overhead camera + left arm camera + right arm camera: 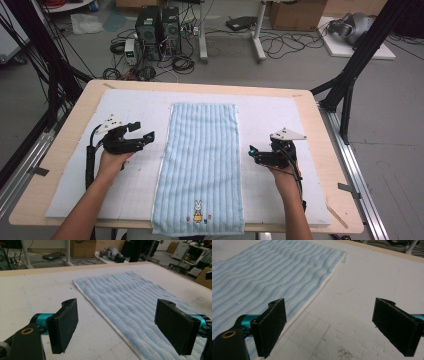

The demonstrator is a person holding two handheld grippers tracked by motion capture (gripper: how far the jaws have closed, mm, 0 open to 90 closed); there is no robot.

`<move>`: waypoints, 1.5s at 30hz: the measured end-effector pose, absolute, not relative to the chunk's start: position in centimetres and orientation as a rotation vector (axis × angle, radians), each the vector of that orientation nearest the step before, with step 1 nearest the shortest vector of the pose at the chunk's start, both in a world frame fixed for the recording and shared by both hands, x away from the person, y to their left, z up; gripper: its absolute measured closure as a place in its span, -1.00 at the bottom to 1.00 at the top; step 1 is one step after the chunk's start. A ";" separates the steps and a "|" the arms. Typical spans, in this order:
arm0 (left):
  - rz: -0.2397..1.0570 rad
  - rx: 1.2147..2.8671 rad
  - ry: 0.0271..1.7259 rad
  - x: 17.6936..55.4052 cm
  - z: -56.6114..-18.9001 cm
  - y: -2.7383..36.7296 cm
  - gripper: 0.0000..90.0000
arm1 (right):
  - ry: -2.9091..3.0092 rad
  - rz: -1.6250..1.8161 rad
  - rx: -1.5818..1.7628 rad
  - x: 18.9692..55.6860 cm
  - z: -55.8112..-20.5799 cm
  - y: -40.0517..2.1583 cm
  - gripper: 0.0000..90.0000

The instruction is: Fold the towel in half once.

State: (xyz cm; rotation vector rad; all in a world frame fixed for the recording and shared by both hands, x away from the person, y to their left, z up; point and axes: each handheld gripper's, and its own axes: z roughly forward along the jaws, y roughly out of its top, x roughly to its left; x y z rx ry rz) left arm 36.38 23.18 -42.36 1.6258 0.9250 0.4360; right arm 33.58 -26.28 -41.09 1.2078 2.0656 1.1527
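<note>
Now, left to right, with every place given relative to the towel:

Left gripper (142, 131): just off the towel's left long edge, about halfway along it, apart from the cloth. In the left gripper view its jaws stand spread wide with nothing between them; one pad is over the mat, the other over the towel's edge.

Mat (280, 112): white sheet lying under the towel and showing on both sides of it, faintly gridded near the front.

Towel (202, 160): light blue, ribbed, lying flat and lengthwise down the middle of the mat, between the two grippers. Its near end, with a small rabbit (198, 211) picture, hangs slightly over the table's front edge.

Towel, handling: by the look of it light, soft and limp. It should sag and fold wherever it is lifted, and the nap should give the pads good purchase. Nothing fragile.

Towel, where to grip: probably the white-hemmed long edges or the corners, one per gripper, a pad slid under the hem. A pinch in the flat middle would likely just bunch the cloth.

Right gripper (256, 152): just off the towel's right long edge, slightly nearer the rabbit end, not touching. Its jaws are spread wide and empty over the mat.
</note>
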 end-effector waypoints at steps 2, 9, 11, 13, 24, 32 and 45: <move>0.428 1.623 0.928 36.4 -42.4 23.1 -0.57 | 2.062 1.160 1.207 33.5 -41.1 -26.2 -0.75; 0.433 1.625 0.937 36.7 -42.7 22.9 -0.56 | 2.072 1.159 1.202 33.5 -41.1 -26.2 -0.75; 0.429 1.635 0.946 37.1 -42.6 22.6 -0.55 | 2.074 1.162 1.191 33.5 -41.0 -26.2 -0.75; 0.414 1.637 0.947 37.4 -42.5 22.4 -0.52 | 2.074 1.165 1.194 33.5 -41.0 -26.3 -0.75; 0.395 1.714 1.036 41.5 -42.2 20.4 -0.36 | 2.088 1.176 1.183 33.6 -40.9 -26.1 -0.75; 0.383 1.826 1.093 43.6 -43.2 18.1 -0.15 | 2.100 1.180 1.193 33.6 -41.0 -25.9 -0.75; 0.410 1.950 1.080 44.1 -44.6 15.9 0.11 | 2.091 1.193 1.205 33.6 -41.0 -26.1 -0.75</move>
